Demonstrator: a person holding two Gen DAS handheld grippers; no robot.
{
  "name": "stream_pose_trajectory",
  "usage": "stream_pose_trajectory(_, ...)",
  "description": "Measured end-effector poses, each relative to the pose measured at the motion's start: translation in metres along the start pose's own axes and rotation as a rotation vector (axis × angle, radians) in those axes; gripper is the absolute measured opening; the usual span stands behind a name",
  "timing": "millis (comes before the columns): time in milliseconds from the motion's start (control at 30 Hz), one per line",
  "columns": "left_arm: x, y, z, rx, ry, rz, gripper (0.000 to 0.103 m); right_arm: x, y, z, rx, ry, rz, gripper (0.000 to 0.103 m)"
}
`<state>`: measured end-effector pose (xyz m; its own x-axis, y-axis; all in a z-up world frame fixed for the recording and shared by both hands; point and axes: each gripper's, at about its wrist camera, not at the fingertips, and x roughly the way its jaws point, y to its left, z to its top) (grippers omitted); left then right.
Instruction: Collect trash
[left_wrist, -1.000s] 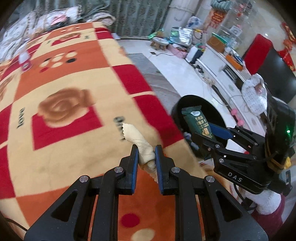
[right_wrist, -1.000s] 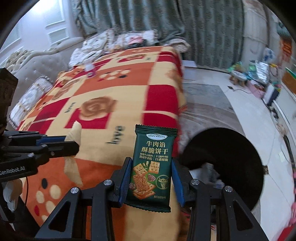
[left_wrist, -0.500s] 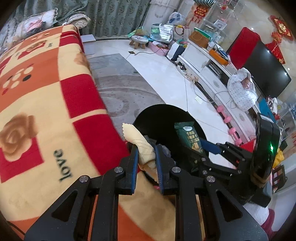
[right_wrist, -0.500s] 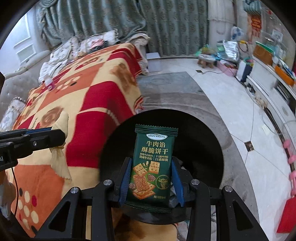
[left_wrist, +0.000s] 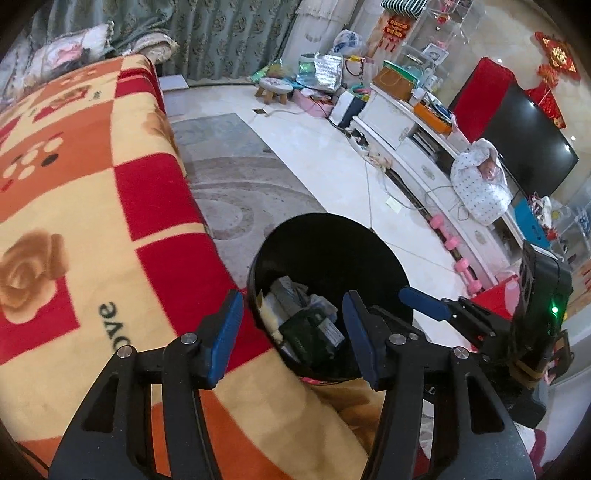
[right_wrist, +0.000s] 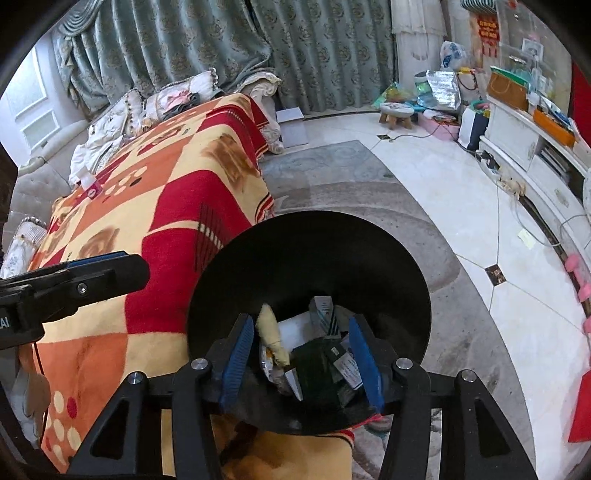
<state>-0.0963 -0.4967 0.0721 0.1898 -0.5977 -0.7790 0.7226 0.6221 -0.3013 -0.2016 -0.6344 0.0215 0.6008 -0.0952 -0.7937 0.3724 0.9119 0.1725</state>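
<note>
Hand-held gripper (right_wrist: 301, 360) masking bin (right_wrist: 332, 236) bottom

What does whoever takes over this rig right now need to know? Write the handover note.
Left hand-held gripper: jaws have just been opening, nothing between them, above the black bin.
Right hand-held gripper: jaws likewise just been opening, empty, also over the bin.
Things: the cream wrapper and the green biscuit packet both lie in the bin among other rubbish.
Done: both pieces dropped in.
Left: a small pink-and-white item remains far back on the blanket; whether it is trash I cannot tell.
</note>
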Motion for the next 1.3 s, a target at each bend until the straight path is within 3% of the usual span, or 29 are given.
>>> stream_pose_trajectory(267,-0.029,0.001,-0.009,0.019,-0.108,0.086,0.055,-0.026,0.02,-0.001,-0.01,-0.089,-0.027,0.06)
stream_pose_trajectory(533,-0.057,0.004,-0.015,0.023,-0.204,0.123,0.055,-0.049,0.037,0.007,-0.019,-0.169,-0.049,0.067)
stream_pose_trajectory(767,-0.072,0.01,-0.019,0.021,-0.254,0.157,0.055,-0.067,0.048,0.01,-0.025,-0.237,-0.07,0.07)
stream_pose_trajectory(900,-0.077,0.009,-0.021,0.034,-0.271,0.17,0.055,-0.077,0.052,0.012,-0.035,-0.272,-0.09,0.076)
stream_pose_trajectory(1300,-0.082,0.006,-0.024,0.057,-0.298,0.183,0.055,-0.087,0.055,0.013,-0.029,-0.309,-0.101,0.078)
